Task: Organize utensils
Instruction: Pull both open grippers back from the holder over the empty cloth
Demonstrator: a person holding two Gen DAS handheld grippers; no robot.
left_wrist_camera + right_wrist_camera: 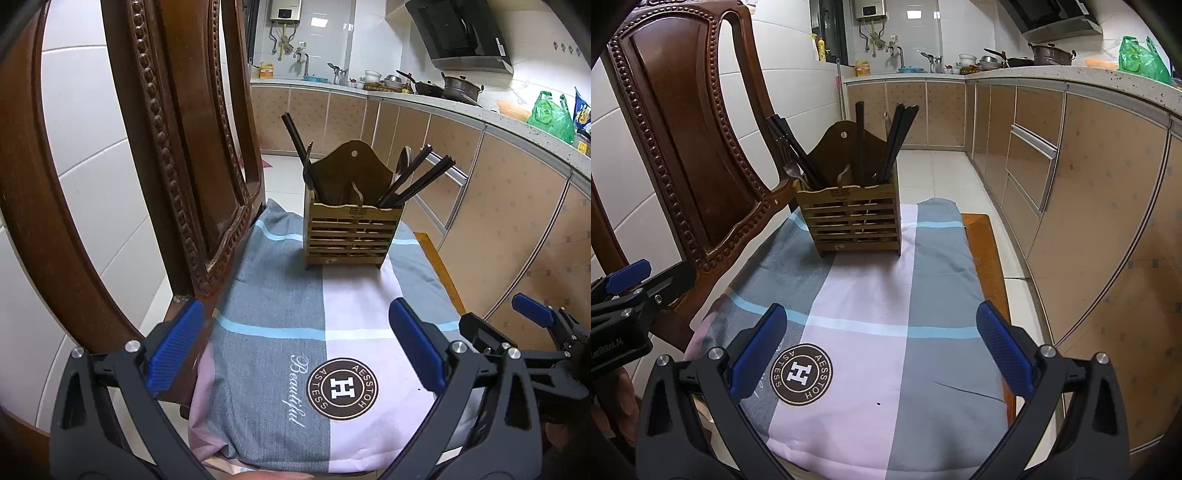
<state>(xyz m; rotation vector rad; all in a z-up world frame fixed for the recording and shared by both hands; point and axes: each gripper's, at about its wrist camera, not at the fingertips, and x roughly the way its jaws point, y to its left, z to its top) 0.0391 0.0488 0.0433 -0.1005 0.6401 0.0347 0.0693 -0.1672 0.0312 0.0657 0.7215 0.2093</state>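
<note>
Both grippers, left gripper [295, 354] and right gripper [881, 350], are hanging released; black chopsticks [899, 136] at twelve o'clock in the wooden caddy [853, 221] look light, stiff, slippery — pinch them near the tops.

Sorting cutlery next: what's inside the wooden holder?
The wooden holder has black chopsticks, a fork and a spoon sticking out. Their lower ends are hidden behind its slats.

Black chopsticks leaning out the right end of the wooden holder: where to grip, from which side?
Probably grip the black chopsticks on the upper shafts, above the wooden holder rim, coming from above and the right with the right gripper. They fan out past that end, so the tops stand free; the lower ends sit in the compartment beside a spoon.
</note>
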